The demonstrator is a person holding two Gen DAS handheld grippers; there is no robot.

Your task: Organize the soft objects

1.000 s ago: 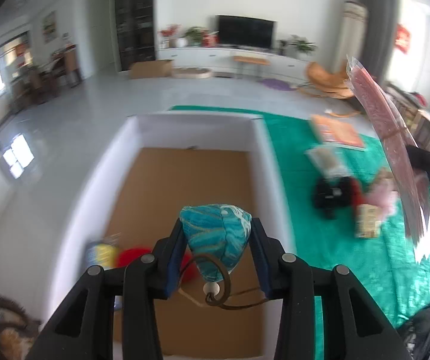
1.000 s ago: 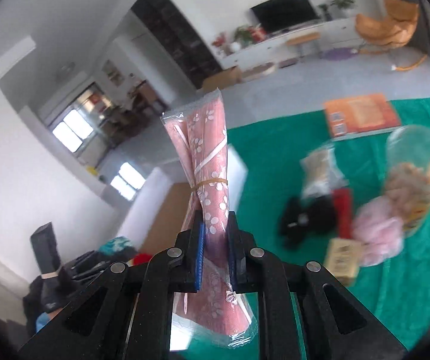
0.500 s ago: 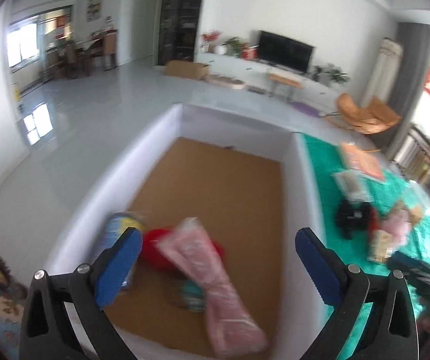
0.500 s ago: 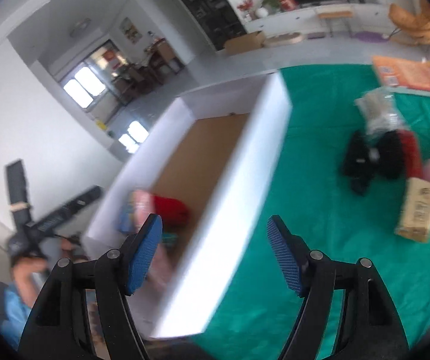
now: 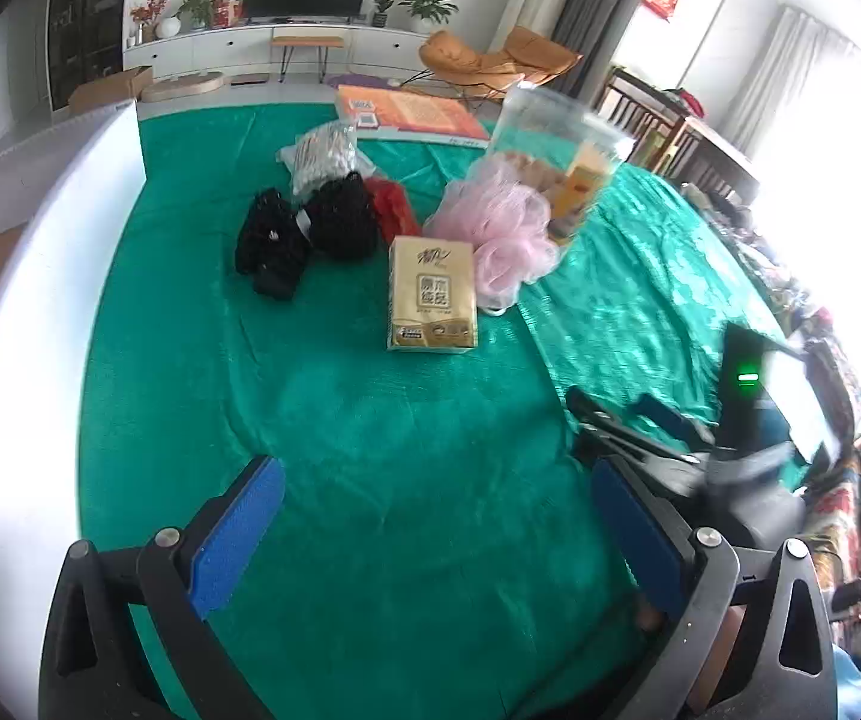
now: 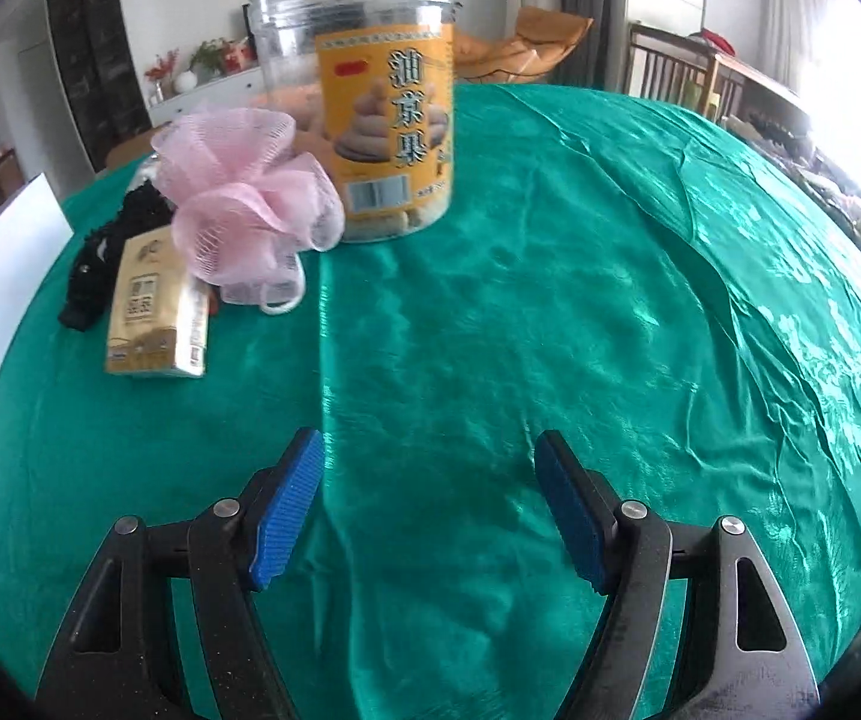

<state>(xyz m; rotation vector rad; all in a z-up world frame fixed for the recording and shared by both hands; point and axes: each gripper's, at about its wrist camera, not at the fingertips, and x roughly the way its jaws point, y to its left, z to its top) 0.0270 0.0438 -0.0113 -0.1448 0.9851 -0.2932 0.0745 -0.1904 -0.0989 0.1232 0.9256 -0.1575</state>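
Note:
Both grippers are open and empty above the green tablecloth (image 5: 370,420). My left gripper (image 5: 436,516) is short of a gold tissue pack (image 5: 433,295), black fabric items (image 5: 301,231), a red cloth (image 5: 391,204) and a pink mesh bath pouf (image 5: 499,225). My right gripper (image 6: 427,498) faces the pouf (image 6: 244,204), the tissue pack (image 6: 154,315) and the black fabric (image 6: 112,252), all to its far left. The right gripper also shows in the left wrist view (image 5: 628,432), at the right.
A clear plastic snack jar (image 6: 370,114) with an orange label stands behind the pouf. A clear bag (image 5: 322,153) and an orange booklet (image 5: 412,114) lie farther back. The white box wall (image 5: 22,312) runs along the table's left side. Furniture stands at the right.
Both grippers let go of their items into the white box, the teal pouch and the pink wrapped roll. They have swung right, away from the box, and now face the tabletop items.

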